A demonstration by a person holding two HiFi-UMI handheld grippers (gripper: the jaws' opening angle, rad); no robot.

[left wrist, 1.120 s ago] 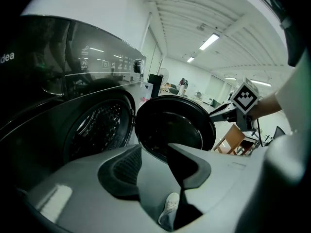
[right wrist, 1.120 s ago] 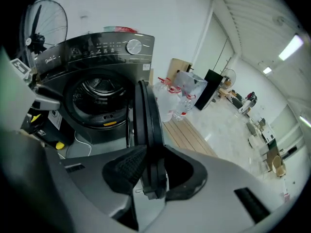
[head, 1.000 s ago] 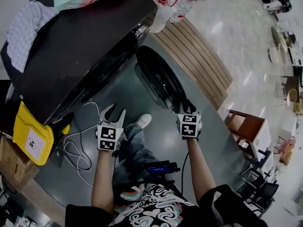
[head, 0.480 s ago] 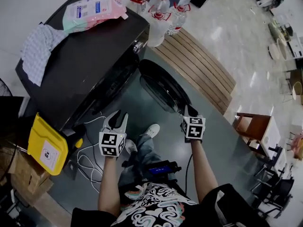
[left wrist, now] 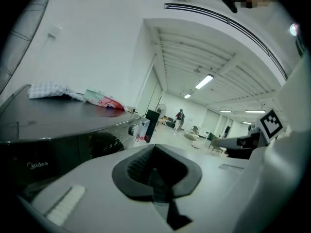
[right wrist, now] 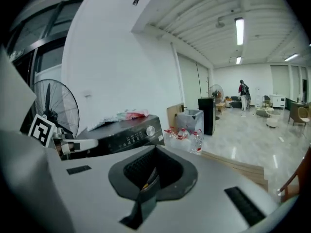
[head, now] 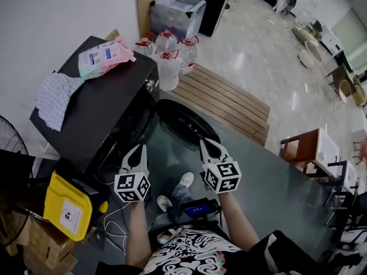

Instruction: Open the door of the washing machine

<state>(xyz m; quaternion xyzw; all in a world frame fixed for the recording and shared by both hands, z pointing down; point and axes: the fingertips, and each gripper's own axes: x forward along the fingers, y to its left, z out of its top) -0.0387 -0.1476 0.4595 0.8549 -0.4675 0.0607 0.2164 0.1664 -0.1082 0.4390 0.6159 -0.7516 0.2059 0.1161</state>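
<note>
**A:** What's the room like from the head view?

**B:** A grey floor point(head: 287, 125) lies open to the right. A slatted wooden platform point(head: 229, 105) borders its far edge, with water bottles point(head: 167, 67) at the platform's left end. The washing machine point(head: 92, 113) stands at left, and its round door point(head: 183, 125) is swung out over the floor.

**A:** And the grippers?

**B:** The left gripper point(head: 141, 148) is just off the machine's front edge. The right gripper point(head: 204, 142) is near the door's outer rim, though I can't tell whether it touches. A yellow container point(head: 67, 212) crowds the lower left.

**A:** What does the left gripper view show?

**B:** A long, bright hall lies ahead, with the machine's top edge running along the left. The jaws have just been closing and now meet, with nothing between them.

**A:** And the right gripper view?

**B:** The same hall, with a fan point(right wrist: 51, 103) by the white wall and the machine's control panel beyond the jaws. These jaws are also pressed together and empty.
</note>
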